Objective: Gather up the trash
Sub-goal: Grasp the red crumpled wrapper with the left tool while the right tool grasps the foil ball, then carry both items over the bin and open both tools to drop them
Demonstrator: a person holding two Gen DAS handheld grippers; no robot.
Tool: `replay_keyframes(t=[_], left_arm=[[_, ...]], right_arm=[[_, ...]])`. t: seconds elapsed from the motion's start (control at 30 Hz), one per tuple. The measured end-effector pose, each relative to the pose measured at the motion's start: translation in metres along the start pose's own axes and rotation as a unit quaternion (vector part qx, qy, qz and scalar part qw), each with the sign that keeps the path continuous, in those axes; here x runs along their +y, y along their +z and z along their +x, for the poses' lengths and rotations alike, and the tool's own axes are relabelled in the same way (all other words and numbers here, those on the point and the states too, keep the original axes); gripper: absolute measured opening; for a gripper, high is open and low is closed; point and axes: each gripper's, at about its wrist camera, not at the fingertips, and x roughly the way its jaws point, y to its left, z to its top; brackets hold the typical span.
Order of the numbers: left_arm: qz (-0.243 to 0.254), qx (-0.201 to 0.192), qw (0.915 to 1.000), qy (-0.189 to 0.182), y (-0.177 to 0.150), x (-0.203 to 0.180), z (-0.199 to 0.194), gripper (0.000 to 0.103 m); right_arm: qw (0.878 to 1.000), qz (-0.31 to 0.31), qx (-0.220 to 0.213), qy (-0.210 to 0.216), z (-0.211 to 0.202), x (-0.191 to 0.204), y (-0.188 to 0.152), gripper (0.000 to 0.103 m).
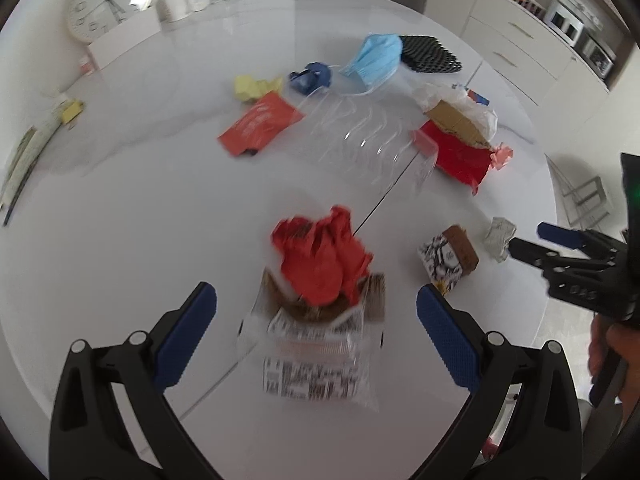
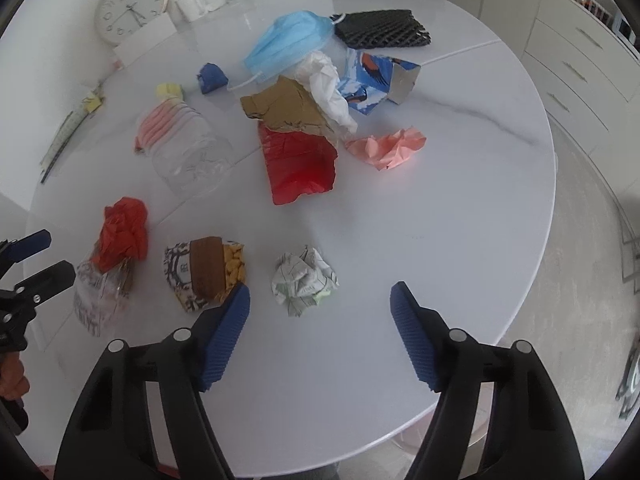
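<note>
My left gripper (image 1: pixel 316 294) is open above a crumpled red paper (image 1: pixel 320 256) that lies on a clear labelled plastic bag (image 1: pixel 316 360) on the round white table (image 1: pixel 120 220). Neither pad touches them. My right gripper (image 2: pixel 320 289) is open too, hovering over a crumpled white printed paper ball (image 2: pixel 304 280) that sits just ahead of and between its blue fingertips, untouched. A brown and patterned snack wrapper (image 2: pixel 204 272) lies beside its left finger. In the left wrist view the right gripper (image 1: pixel 524 240) points at that paper ball (image 1: pixel 498 236).
Farther back lie a clear plastic bottle (image 2: pixel 188 152), a red bag under brown cardboard (image 2: pixel 296 160), pink paper (image 2: pixel 388 146), a blue mask (image 2: pixel 288 40), a blue carton (image 2: pixel 376 80) and black mesh (image 2: pixel 380 28). A clock (image 2: pixel 130 8) leans at the back. The table edge (image 2: pixel 520 300) runs at the right.
</note>
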Motion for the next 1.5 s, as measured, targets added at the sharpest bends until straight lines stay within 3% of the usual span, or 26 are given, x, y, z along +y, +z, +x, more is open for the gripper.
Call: replay_keyframes(t=[0.13,0.23,0.33,0.47,0.57,0.77,0.8,0.87,0.97,1.27,1.43,1.5], left_arm=[[0.032,0.013,0.9994,-0.002,0.016,-0.005,0.016,0.096],[0.048,0.033,0.9983,0.000,0.026,-0.006,0.031,0.087],[0.057,0.065,0.9962,0.011,0.033,-0.006,0.048,0.070],[0.062,0.090,0.9940,0.006,0.040,-0.002,0.060,0.038],[0.071,0.090,0.9934,0.002,0.044,0.000,0.066,0.030],[0.073,0.081,0.9935,-0.033,0.056,0.008,0.063,0.028],[0.073,0.079,0.9935,-0.037,0.059,0.011,0.062,0.028],[0.076,0.074,0.9934,-0.045,0.062,0.015,0.060,0.028],[0.079,0.063,0.9937,-0.049,0.068,0.019,0.054,0.028],[0.093,0.031,0.9945,-0.039,0.069,0.008,0.018,0.028],[0.129,0.008,0.9894,-0.066,0.062,-0.042,-0.012,0.028],[0.147,0.011,0.9841,-0.099,0.056,-0.076,-0.026,0.028]], right_arm=[[0.999,0.036,0.005,-0.004,0.004,-0.006,0.000,0.068],[0.998,0.055,0.005,-0.008,0.003,-0.009,-0.002,0.068],[0.997,0.073,0.004,-0.014,0.000,-0.014,-0.006,0.068],[0.996,0.089,0.006,-0.017,0.000,-0.016,-0.008,0.068],[0.996,0.090,0.008,-0.022,0.002,-0.011,-0.006,0.068],[0.996,0.086,0.017,-0.034,0.013,-0.001,-0.001,0.067],[0.995,0.086,0.020,-0.036,0.016,0.000,-0.001,0.064],[0.995,0.090,0.027,-0.033,0.020,0.001,-0.001,0.046],[0.995,0.092,0.026,-0.032,0.021,0.001,-0.001,0.034],[0.994,0.109,0.004,-0.009,-0.003,-0.011,-0.002,0.033],[0.994,0.104,-0.014,-0.019,-0.048,-0.032,-0.020,0.033],[0.993,0.112,-0.019,-0.027,-0.066,-0.048,-0.032,0.033]])
